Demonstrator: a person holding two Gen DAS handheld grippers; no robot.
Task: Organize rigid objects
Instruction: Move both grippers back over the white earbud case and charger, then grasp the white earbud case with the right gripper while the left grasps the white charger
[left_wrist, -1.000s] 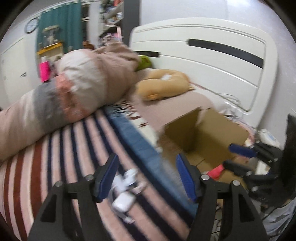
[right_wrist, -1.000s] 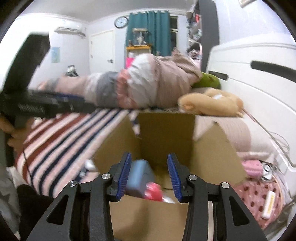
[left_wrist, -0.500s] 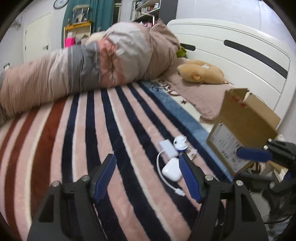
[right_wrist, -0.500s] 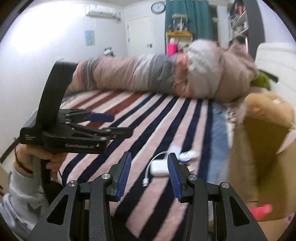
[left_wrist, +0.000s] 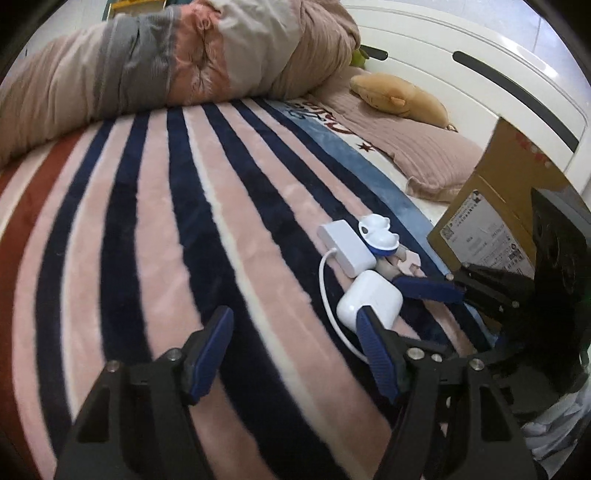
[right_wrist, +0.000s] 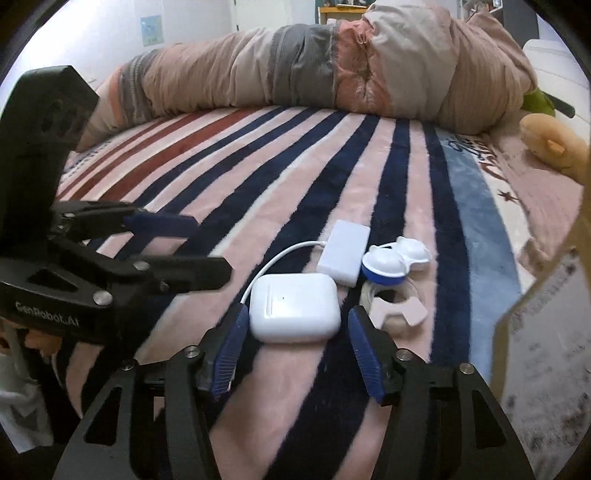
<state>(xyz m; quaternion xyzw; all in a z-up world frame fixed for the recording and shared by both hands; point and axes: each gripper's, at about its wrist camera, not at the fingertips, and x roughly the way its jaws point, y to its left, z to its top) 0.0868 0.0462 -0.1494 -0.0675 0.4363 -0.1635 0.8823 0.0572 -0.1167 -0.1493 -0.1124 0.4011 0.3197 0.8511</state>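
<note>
Right between my right gripper (right_wrist: 293, 352) tips sits the white case (right_wrist: 294, 308), flat on the striped blanket (right_wrist: 258, 192). The pads aren't on it yet, bit of gap on both sides, and the jaws are opening, so nothing is held on that side. My left gripper (left_wrist: 293, 349) is roughly half open and closing, with only blanket between its tips; the case (left_wrist: 369, 304) sits just off the tip of its right finger (left_wrist: 373, 347), not inside the gap.

Just past the case, away from my fingers, there's a flat white adapter (right_wrist: 343, 254) with a cable (right_wrist: 280, 258) curling back round the case's left side, a little blue-and-white cap thing (right_wrist: 384, 267) and a pale clip-shaped bit (right_wrist: 397, 312), all bunched close together. The cardboard box (right_wrist: 543, 332) is off to the right of my right fingers.

How it'll handle, my guess: the case looks like hard glossy plastic with rounded corners, so light and stiff but slippery. I'd take it across the two flat sides, pads low and centred on the body, not on the curved corners where it could squirt out. The fluffy blanket gives a bit, so pushing the tips down around it should be fine. Only worry is snagging the cable, it runs close to my left pad (right_wrist: 229, 347) over there.
</note>
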